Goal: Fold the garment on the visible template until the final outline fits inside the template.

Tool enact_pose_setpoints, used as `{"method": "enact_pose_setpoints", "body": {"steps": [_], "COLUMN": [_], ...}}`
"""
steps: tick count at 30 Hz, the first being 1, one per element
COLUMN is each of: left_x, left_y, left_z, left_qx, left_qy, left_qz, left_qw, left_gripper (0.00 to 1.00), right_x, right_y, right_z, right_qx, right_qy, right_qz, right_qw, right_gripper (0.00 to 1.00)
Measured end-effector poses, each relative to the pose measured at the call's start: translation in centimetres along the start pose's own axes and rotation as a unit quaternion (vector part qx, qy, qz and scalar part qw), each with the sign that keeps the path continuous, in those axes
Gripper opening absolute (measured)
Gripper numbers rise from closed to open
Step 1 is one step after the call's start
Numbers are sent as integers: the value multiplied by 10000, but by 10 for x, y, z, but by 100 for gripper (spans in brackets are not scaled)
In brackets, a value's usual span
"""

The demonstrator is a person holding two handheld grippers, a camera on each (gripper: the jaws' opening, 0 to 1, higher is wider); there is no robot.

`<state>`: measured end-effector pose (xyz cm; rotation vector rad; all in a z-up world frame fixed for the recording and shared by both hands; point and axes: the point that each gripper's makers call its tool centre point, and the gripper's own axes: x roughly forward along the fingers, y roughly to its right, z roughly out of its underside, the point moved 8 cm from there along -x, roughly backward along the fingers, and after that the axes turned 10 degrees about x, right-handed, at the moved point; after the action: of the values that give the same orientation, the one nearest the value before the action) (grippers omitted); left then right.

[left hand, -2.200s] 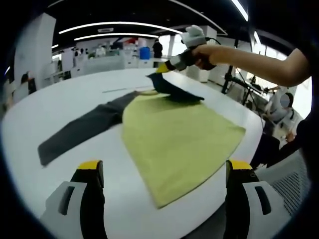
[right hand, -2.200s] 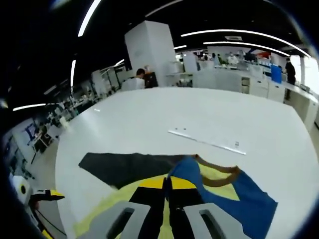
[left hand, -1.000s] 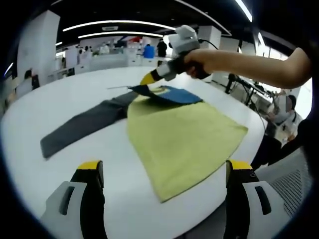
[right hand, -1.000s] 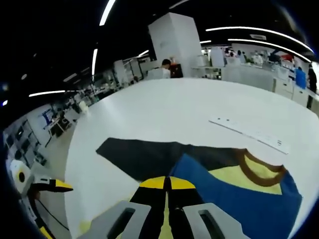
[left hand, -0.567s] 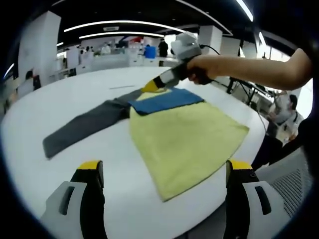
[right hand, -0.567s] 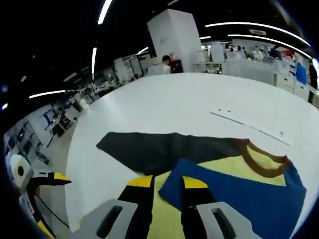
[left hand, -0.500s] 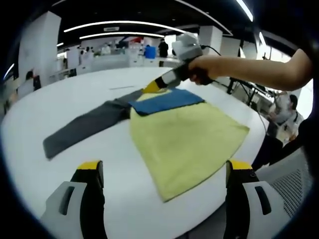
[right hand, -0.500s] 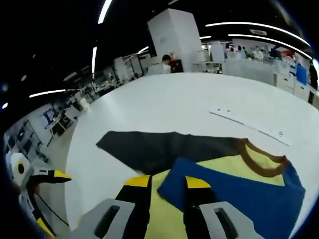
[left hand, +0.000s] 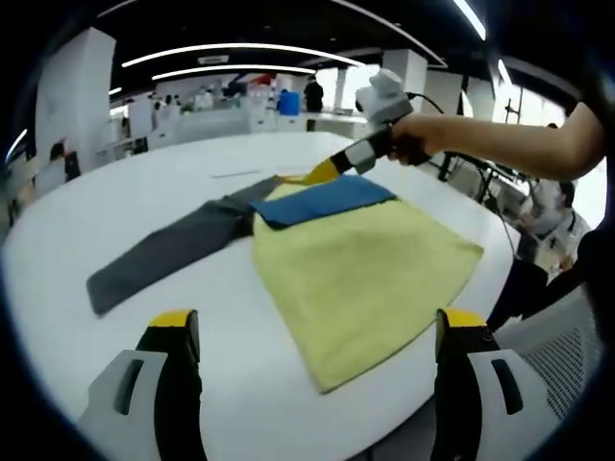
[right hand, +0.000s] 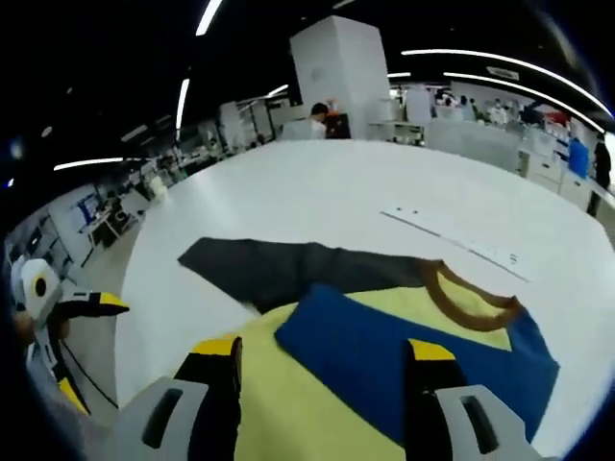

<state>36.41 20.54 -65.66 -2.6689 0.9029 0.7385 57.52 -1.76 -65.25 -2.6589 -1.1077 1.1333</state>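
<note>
The garment (left hand: 356, 269) lies flat on the white table (left hand: 115, 202), ahead of the left gripper (left hand: 312, 336) and between its two spread jaws as that view frames it. Its yellow body spreads widest toward that gripper, with one corner reaching nearly to the table edge just ahead of the jaws. A blue sleeve (left hand: 322, 199) is folded across the far end of the yellow body, lying crosswise over it. A dark grey sleeve (left hand: 168, 252) runs straight out from the far end toward the left of the left gripper view, lying flat on the bare table; its long axis slants away from the body. A brown-trimmed collar (right hand: 471, 293) shows at the end beyond the blue sleeve in the right gripper view.

The right gripper (right hand: 322, 360) hangs just above the blue sleeve and yellow body, jaws wide apart and holding nothing; a hand (left hand: 418, 139) grips it, seen across the garment in the left gripper view. The left gripper's jaws also stand wide apart, empty, short of the garment.

Beyond the collar a long thin pale strip (right hand: 452, 245) lies on the table. Farther off stand a white pillar (right hand: 346, 82) and benches with people.
</note>
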Motion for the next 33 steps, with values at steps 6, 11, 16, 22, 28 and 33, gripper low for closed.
{"method": "enact_pose_setpoints", "body": {"steps": [6,11,16,22,28,33], "left_x": [-2,-3,-4,-2,0,1], "left_y": [-1,-1,-1,0,3,5], "left_z": [0,-2,-2,-2,-2,-2], "left_qx": [28,38,55,68,49,43], "left_qy": [3,42,33,32,26,31], "left_qz": [-14,-26,-33,-15,16,28], "left_qw": [10000,10000,10000,10000,10000,10000], "left_gripper": [99,99,99,99,99,99], "right_x": [-18,-36,-56,-74,-88,-94], "right_y": [17,32,50,72,92,103], "right_z": [7,15,25,36,46,59], "right_qx": [26,-48,-147,83,277,407], "right_qy": [45,16,-83,-68,-104,-177], "right_qz": [133,234,484,685,888,1040], "right_qw": [9999,9997,9987,9976,9956,9936], "right_gripper": [73,73,72,70,67,59]}}
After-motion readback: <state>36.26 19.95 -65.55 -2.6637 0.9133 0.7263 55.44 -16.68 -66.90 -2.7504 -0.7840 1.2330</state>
